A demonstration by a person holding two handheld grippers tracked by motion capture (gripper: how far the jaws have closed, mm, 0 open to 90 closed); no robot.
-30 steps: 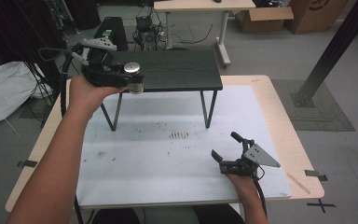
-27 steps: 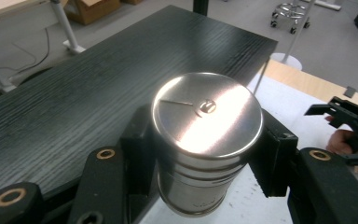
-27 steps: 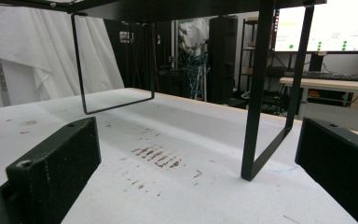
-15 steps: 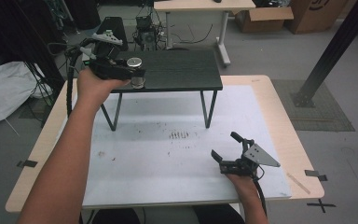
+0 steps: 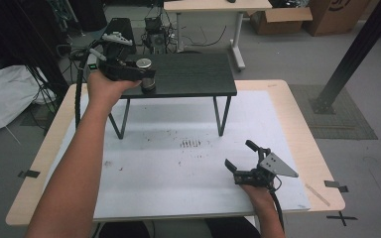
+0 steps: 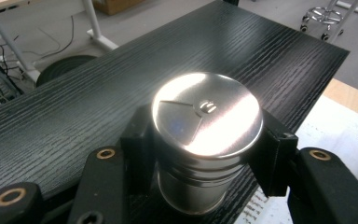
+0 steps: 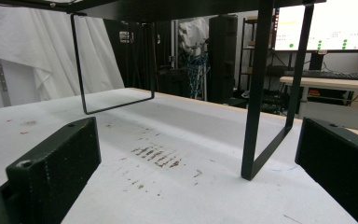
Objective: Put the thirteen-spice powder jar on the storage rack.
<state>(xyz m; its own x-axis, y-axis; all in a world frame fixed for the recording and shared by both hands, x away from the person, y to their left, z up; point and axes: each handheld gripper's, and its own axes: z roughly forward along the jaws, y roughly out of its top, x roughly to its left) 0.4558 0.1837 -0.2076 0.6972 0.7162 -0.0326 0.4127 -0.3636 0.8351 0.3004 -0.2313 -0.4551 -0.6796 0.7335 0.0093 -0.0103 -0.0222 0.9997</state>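
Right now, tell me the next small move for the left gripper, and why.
Probably lower a little, then open. The left gripper is clamped on the metal canister, which sits near the front edge of the black shelf; whether its base touches isn't clear.

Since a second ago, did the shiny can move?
Yes. The metal canister, clamped in the left gripper, has moved a little toward the far side of the black shelf, farther in from its front edge.
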